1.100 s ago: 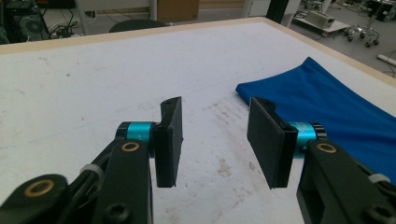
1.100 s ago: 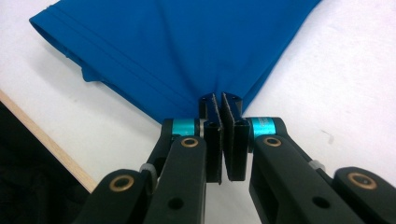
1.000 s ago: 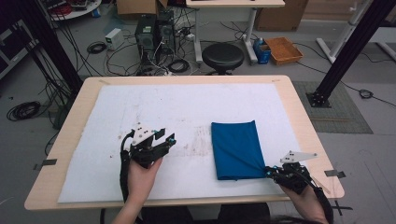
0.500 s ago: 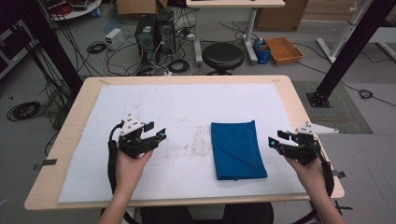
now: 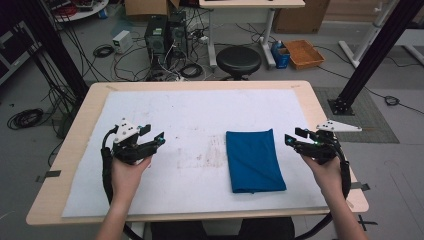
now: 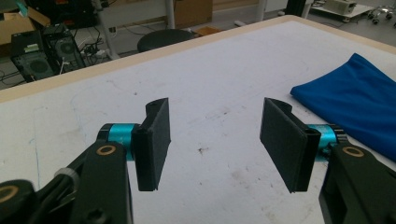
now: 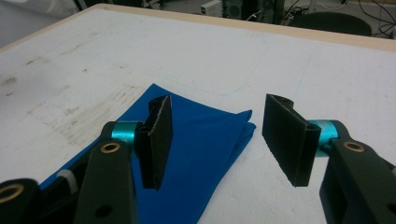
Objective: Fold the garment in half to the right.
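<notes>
Two hand-held grippers (jaws apart) flank folded blue cloth (image 5: 255, 160).

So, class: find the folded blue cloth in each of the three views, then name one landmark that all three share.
High view: blue cloth right of centre, between the grippers.
Left gripper view: at the right edge, beyond the right jaw.
Right gripper view: lower centre, behind the left jaw.
Shared landmark: the white mat with its brownish stains.

We see a matt blue cloth (image 5: 255, 160) on a stained white sheet (image 5: 200, 115) — wooden table (image 5: 75, 135) edges, matt black gripper pads (image 6: 156, 140).
</notes>
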Demonstrator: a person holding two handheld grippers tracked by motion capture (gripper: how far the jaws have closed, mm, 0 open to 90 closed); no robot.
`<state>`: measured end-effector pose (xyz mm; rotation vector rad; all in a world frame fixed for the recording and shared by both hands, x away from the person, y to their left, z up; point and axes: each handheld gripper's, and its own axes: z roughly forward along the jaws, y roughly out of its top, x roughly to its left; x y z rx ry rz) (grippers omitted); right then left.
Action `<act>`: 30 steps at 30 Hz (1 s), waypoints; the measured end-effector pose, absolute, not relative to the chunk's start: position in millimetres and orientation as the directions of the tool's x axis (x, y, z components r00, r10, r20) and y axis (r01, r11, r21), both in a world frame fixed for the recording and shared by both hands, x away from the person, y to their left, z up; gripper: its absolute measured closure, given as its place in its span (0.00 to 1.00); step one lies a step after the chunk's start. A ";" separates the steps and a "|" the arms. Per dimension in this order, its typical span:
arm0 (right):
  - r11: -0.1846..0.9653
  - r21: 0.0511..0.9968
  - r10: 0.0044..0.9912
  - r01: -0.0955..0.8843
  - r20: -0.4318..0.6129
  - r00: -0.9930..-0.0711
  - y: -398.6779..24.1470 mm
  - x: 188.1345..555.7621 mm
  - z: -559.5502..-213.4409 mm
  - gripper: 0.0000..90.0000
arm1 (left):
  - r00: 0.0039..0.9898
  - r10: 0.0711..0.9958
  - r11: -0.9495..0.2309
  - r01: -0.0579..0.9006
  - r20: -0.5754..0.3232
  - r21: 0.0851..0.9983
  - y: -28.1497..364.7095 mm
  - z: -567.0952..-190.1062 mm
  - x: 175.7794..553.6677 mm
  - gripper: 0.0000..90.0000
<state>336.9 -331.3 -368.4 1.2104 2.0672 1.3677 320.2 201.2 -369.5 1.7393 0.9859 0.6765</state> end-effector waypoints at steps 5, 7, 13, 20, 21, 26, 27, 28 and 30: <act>0.150 0.884 0.823 0.444 0.138 -0.552 -333.7 338.7 -367.5 0.48 | 0.513 0.858 -0.189 0.299 0.009 0.936 200.9 -368.2 318.0 0.48; 0.147 0.882 0.825 0.448 0.140 -0.548 -333.9 339.1 -368.2 0.48 | 0.514 0.858 -0.186 0.297 0.007 0.936 200.4 -368.1 317.5 0.48; 0.145 0.881 0.830 0.450 0.140 -0.541 -336.6 340.4 -369.6 0.48 | 0.519 0.855 -0.194 0.291 0.016 0.937 199.2 -367.5 315.8 0.48; 0.139 0.879 0.833 0.457 0.146 -0.534 -338.6 341.6 -370.1 0.47 | 0.519 0.855 -0.195 0.288 0.018 0.938 199.7 -366.9 313.6 0.48; 0.141 0.879 0.832 0.455 0.144 -0.536 -338.5 342.3 -370.4 0.47 | 0.519 0.855 -0.196 0.288 0.020 0.937 199.8 -366.9 313.4 0.48; 0.139 0.877 0.832 0.460 0.148 -0.534 -338.6 343.4 -371.0 0.47 | 0.518 0.855 -0.198 0.290 0.020 0.937 200.6 -367.3 313.0 0.48; 0.139 0.877 0.833 0.460 0.148 -0.534 -338.9 343.7 -371.3 0.47 | 0.518 0.855 -0.200 0.291 0.022 0.936 200.8 -367.4 312.9 0.48; 0.139 0.878 0.832 0.459 0.148 -0.535 -339.2 344.0 -371.5 0.46 | 0.518 0.855 -0.200 0.290 0.022 0.936 200.7 -367.6 312.8 0.48; 0.137 0.877 0.834 0.461 0.150 -0.532 -339.8 344.8 -371.9 0.46 | 0.516 0.857 -0.198 0.292 0.020 0.936 200.6 -367.8 312.5 0.48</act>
